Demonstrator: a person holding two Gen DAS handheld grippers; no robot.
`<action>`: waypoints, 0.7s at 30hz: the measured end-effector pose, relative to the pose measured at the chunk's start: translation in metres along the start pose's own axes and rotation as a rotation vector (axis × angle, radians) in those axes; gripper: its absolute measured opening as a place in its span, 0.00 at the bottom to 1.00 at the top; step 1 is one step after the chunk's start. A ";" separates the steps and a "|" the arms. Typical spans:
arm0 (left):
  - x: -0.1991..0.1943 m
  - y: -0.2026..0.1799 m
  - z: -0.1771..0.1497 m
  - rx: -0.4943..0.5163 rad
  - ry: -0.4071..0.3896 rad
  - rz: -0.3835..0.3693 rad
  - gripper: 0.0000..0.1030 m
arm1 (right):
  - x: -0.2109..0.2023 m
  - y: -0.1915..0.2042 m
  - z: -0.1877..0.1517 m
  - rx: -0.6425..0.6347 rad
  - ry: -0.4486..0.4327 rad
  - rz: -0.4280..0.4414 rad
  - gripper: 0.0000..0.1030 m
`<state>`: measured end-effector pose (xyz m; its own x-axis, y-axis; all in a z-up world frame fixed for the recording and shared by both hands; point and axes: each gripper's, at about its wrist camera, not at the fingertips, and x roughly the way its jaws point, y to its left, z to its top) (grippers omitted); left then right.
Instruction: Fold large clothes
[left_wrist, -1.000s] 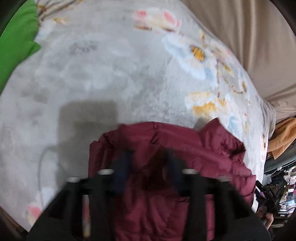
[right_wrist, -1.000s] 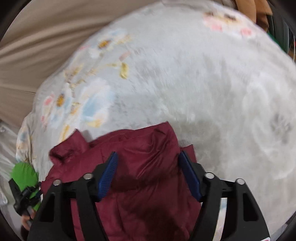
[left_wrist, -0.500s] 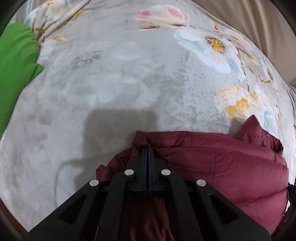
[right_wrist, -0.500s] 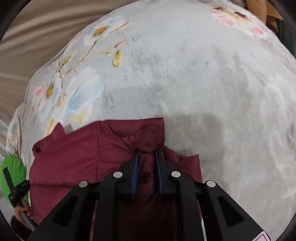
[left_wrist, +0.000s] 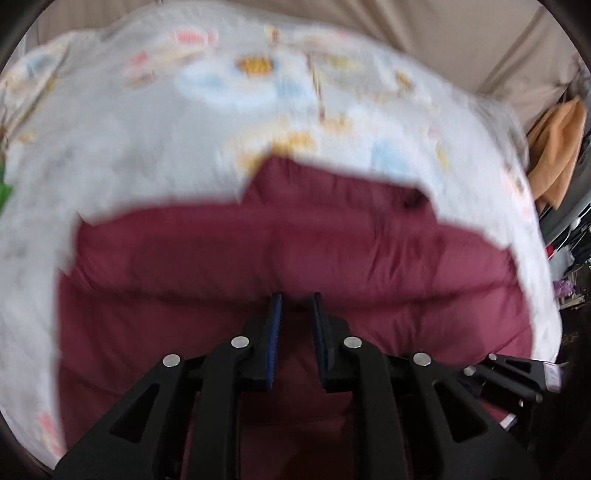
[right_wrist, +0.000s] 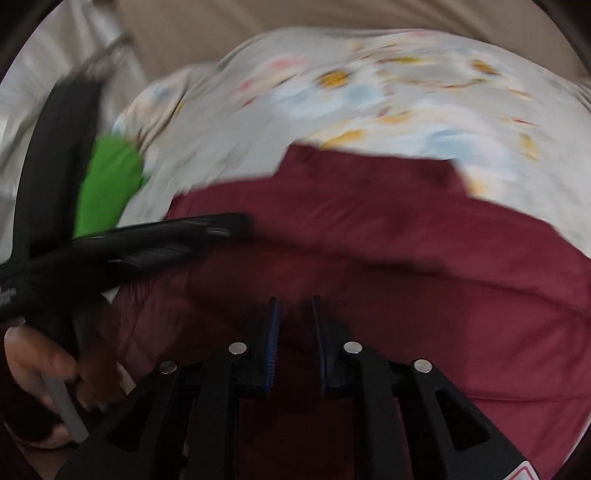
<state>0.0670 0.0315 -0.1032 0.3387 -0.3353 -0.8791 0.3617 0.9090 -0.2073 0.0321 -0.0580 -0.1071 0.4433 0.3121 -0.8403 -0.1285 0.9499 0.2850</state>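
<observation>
left gripper (left_wrist: 295, 299): was clenched, jaws now opening over maroon puffer jacket (left_wrist: 332, 240) | right gripper (right_wrist: 294, 301): closing, fabric between pads, grip unclear | jacket now spread wider on floral blanket (left_wrist: 147, 129)

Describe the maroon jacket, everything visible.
The jacket is a dark maroon puffer, quilted in padded horizontal bands, with smooth, slightly shiny fabric. It lies spread wide on a pale floral blanket, a raised collar or flap at its far edge. Both views are motion-blurred. The left gripper and right gripper each have maroon fabric between their narrowly parted pads; the left jaws are opening, the right closing. Whether either pinches it is unclear.
</observation>
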 end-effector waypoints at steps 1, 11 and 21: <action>0.005 0.004 -0.005 0.007 -0.008 0.004 0.16 | 0.003 -0.007 -0.002 0.007 0.004 -0.018 0.10; -0.002 0.107 0.002 -0.210 -0.082 0.007 0.01 | -0.066 -0.211 -0.053 0.572 -0.150 -0.270 0.00; -0.010 0.059 0.037 -0.140 -0.128 0.079 0.24 | -0.062 -0.121 0.015 0.314 -0.160 -0.177 0.03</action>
<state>0.1171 0.0794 -0.0906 0.4722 -0.2824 -0.8350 0.2088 0.9562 -0.2053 0.0334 -0.1925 -0.0822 0.5701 0.1134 -0.8137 0.2293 0.9291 0.2902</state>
